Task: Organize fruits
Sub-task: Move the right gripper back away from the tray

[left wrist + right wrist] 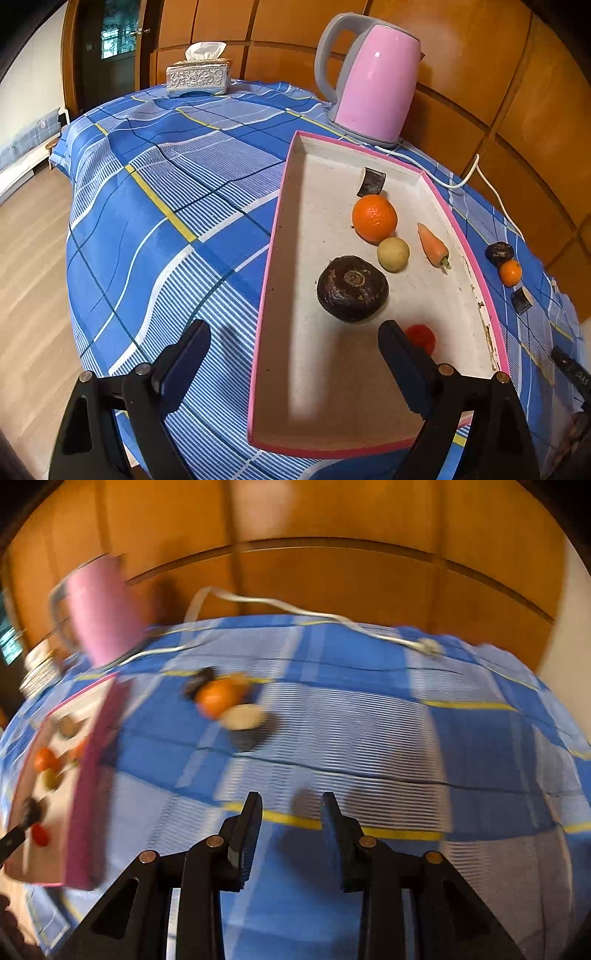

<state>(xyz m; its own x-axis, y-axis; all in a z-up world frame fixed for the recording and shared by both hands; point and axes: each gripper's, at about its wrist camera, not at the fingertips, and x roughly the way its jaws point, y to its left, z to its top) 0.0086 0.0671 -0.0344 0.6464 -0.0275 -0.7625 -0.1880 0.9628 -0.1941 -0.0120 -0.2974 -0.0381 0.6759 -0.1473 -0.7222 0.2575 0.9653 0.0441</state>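
A pink-rimmed tray lies on the blue plaid cloth. In it are an orange, a yellow-green fruit, a small carrot, a dark round fruit, a small red fruit and a dark piece. My left gripper is open and empty above the tray's near end. Outside the tray lie a dark fruit, a small orange and a dark piece. In the blurred right wrist view, my right gripper is open and empty above the cloth, short of the small orange.
A pink kettle stands behind the tray, its white cord trailing over the cloth. A silver tissue box sits at the far table edge. Wooden panelling backs the table. The floor lies to the left.
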